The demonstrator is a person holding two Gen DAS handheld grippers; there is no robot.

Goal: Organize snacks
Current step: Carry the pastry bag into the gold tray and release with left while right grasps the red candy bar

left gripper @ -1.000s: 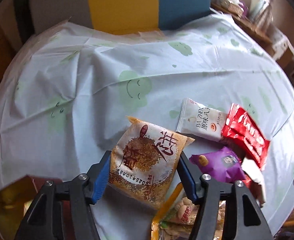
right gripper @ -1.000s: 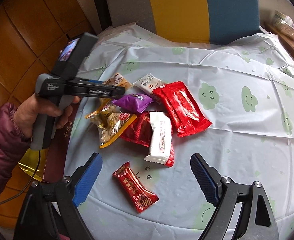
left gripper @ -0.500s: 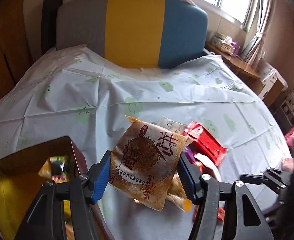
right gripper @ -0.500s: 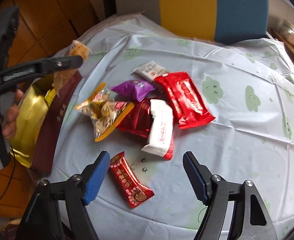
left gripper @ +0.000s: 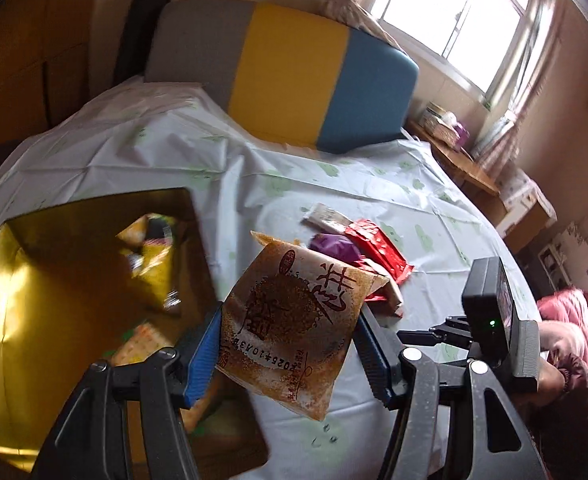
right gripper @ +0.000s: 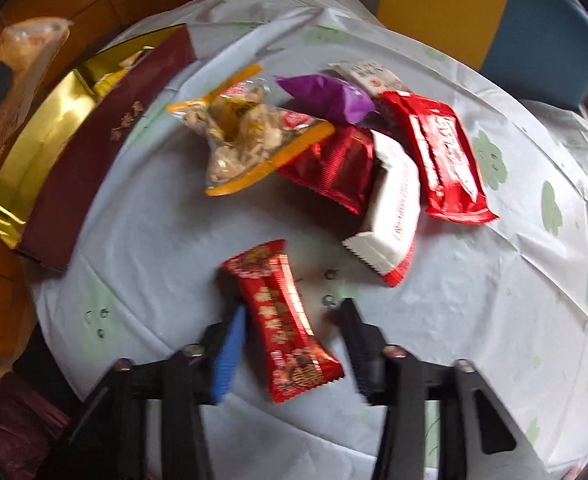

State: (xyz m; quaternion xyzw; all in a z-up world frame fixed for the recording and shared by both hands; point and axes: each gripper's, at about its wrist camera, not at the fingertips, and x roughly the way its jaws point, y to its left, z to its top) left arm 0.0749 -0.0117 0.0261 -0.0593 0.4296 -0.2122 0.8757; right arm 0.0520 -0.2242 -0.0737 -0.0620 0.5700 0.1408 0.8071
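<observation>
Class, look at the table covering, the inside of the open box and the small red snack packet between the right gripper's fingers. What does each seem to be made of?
Table covering: probably thin plastic sheet, with sharp fold creases and a slight sheen.
Box: likely card lined with gold foil, which mirrors the light; maroon outside.
Red snack packet: glossy printed plastic film, with bright glare and crimped ends.

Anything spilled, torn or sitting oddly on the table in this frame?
Nothing looks spilled or torn. The loose snacks lie in an overlapping heap: the white wafer pack rests on a red foil pack. The left gripper holds a brown sesame snack bag in the air beside the gold-lined box.
</observation>
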